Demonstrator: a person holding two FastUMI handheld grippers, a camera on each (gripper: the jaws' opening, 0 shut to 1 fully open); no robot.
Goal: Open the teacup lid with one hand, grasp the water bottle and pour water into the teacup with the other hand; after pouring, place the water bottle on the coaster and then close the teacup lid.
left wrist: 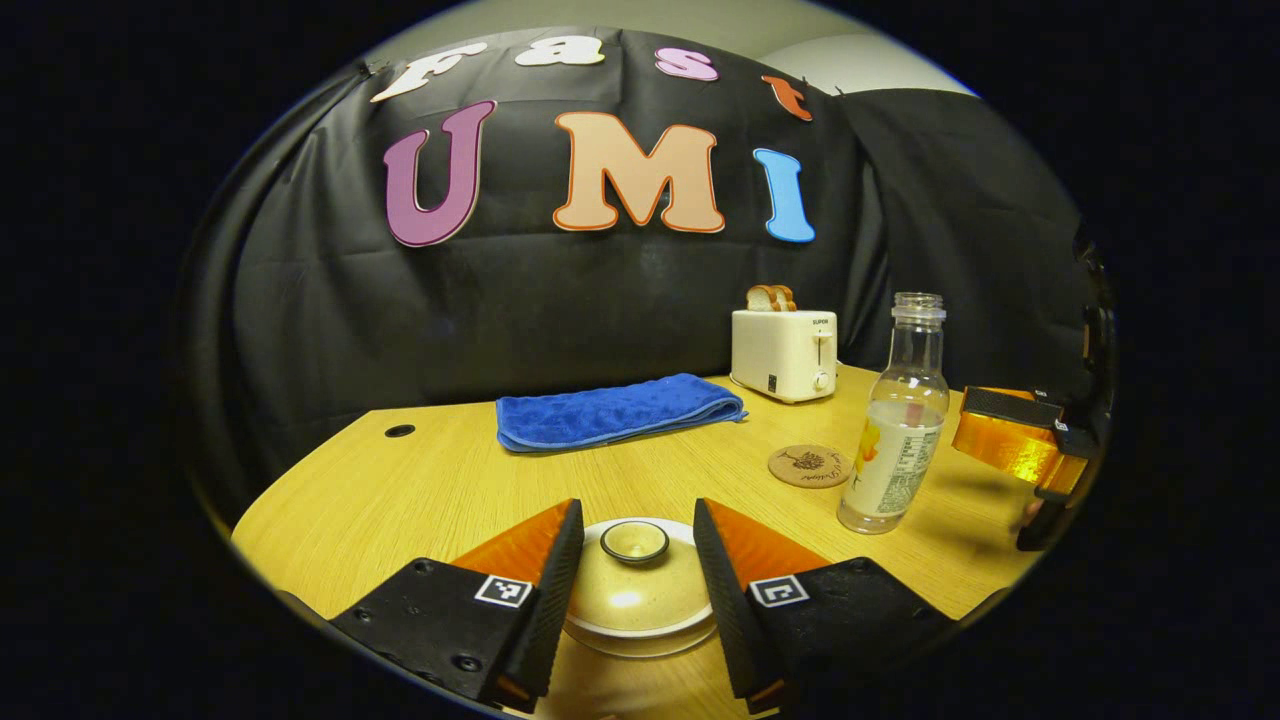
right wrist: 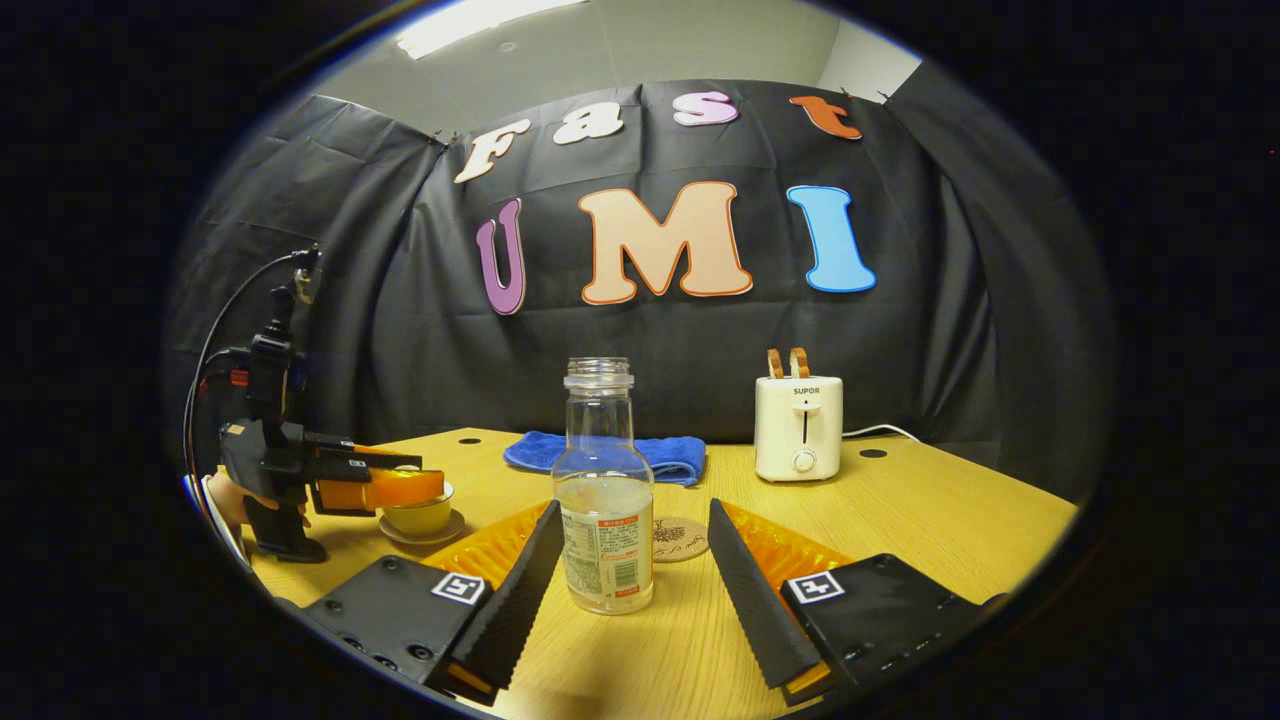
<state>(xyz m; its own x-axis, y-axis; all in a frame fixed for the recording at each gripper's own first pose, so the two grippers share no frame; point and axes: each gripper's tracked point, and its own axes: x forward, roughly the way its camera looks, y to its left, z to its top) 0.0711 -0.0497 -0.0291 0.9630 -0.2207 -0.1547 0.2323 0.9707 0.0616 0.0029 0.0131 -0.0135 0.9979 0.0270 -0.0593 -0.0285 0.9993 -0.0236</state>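
Wooden surface (left wrist: 420,490) holds the lidded teacup (left wrist: 637,585) between the left gripper's (left wrist: 637,560) wide-apart jaws; the upright water bottle (right wrist: 603,500) stands between the right gripper's (right wrist: 632,590) apart jaws.

A folded blue towel (left wrist: 618,411) lies on the wooden table (left wrist: 400,490); a cream toaster (left wrist: 784,354) holds what looks like bread (left wrist: 770,297).
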